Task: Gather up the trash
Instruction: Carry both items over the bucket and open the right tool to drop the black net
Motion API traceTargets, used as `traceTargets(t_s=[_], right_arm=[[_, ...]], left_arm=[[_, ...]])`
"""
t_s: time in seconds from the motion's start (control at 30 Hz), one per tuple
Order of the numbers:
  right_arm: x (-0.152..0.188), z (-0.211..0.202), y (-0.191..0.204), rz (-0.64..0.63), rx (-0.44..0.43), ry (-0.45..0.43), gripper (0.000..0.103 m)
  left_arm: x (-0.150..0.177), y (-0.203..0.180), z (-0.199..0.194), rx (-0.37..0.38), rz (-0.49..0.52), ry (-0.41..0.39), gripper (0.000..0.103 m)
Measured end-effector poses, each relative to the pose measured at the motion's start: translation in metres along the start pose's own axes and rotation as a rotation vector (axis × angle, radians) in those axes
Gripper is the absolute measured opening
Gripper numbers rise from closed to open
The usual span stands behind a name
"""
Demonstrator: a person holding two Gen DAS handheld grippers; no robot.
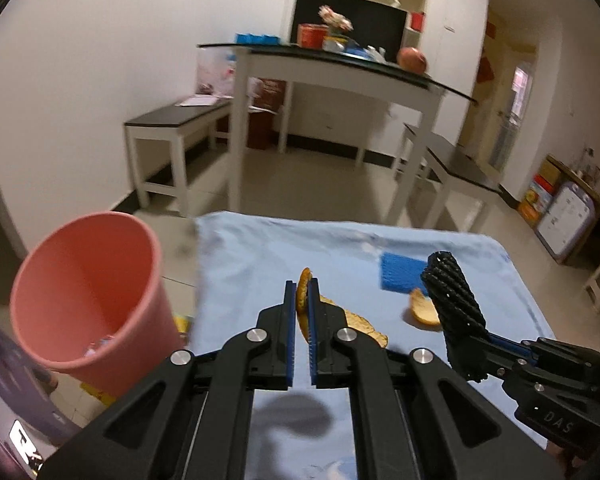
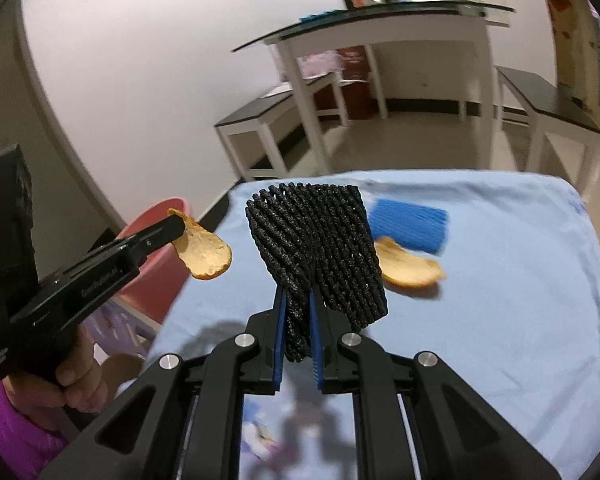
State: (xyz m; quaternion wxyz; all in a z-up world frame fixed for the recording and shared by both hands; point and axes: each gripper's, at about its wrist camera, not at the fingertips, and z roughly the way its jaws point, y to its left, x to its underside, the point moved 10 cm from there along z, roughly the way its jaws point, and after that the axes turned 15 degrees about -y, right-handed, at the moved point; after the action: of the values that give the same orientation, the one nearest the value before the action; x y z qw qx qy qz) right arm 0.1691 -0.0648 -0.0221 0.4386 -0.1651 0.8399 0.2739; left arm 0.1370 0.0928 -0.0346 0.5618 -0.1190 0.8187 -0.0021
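Left: my left gripper (image 1: 302, 300) clamps an orange peel (image 1: 303, 296) above the blue cloth (image 1: 260, 248), beside the pink bin (image 1: 88, 292). Right: my right gripper (image 2: 298, 312) pinches black foam netting (image 2: 320, 248); another peel (image 2: 410, 266) lies just beyond it.

Two matching black plastic grippers, the left gripper (image 1: 302, 320) and right gripper (image 2: 298, 320), each with angular cut-out linkage arms, round silver screws at the joints and ribbed blue finger pads (image 2: 278, 344), the handle gripped by a hand (image 2: 72, 376) in a purple sleeve (image 2: 16, 440).
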Motion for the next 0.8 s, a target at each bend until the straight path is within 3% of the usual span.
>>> traceTargets(t_s=[0.53, 0.8], right_arm=[[-0.028, 0.068, 0.137, -0.12, -0.209, 0.007, 0.01], [-0.025, 0.104, 0.202, -0.126, -0.31, 0.045, 0.01]], left_arm=[[-0.032, 0.135, -0.038, -0.252, -0.127, -0.098, 0.005], [-0.024, 0.203, -0.047, -0.369, -0.152, -0.114, 0.005]])
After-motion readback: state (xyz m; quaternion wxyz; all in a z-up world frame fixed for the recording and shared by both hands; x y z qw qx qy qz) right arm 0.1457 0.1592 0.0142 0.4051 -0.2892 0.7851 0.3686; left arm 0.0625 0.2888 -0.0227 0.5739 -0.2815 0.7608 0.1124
